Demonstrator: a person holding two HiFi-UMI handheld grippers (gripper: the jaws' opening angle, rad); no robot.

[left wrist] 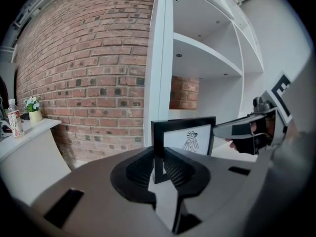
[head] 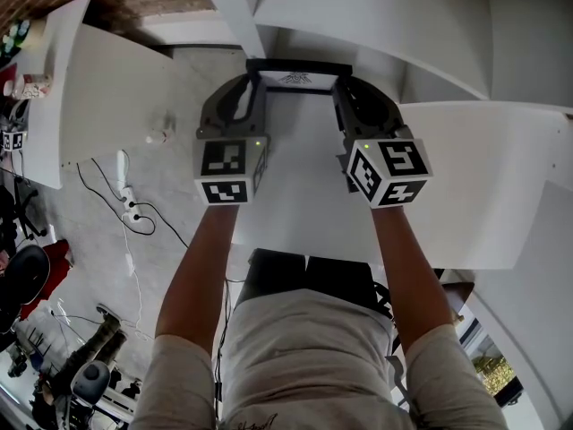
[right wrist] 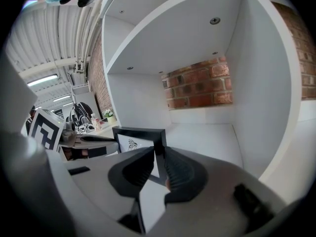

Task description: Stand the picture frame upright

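Note:
A black picture frame [head: 298, 64] with a white mat and a small bird-like drawing stands nearly upright on the white shelf surface [head: 295, 195], straight ahead of me. My left gripper [head: 253, 79] is shut on its left edge. In the left gripper view the frame [left wrist: 190, 137] rises between the ribbed pads of the left gripper [left wrist: 159, 166]. My right gripper [head: 346, 84] is shut on the frame's right edge. The right gripper view shows the frame [right wrist: 132, 141] held between the right gripper's [right wrist: 159, 164] pads. The frame's back is hidden.
The frame sits in a white shelving unit with a vertical panel [left wrist: 159, 58] and a shelf above [left wrist: 207, 53], backed by a brick wall [left wrist: 84, 73]. A side counter at left holds a bottle [left wrist: 15, 118] and a small flower pot [left wrist: 34, 111]. Cables [head: 130, 209] lie on the floor.

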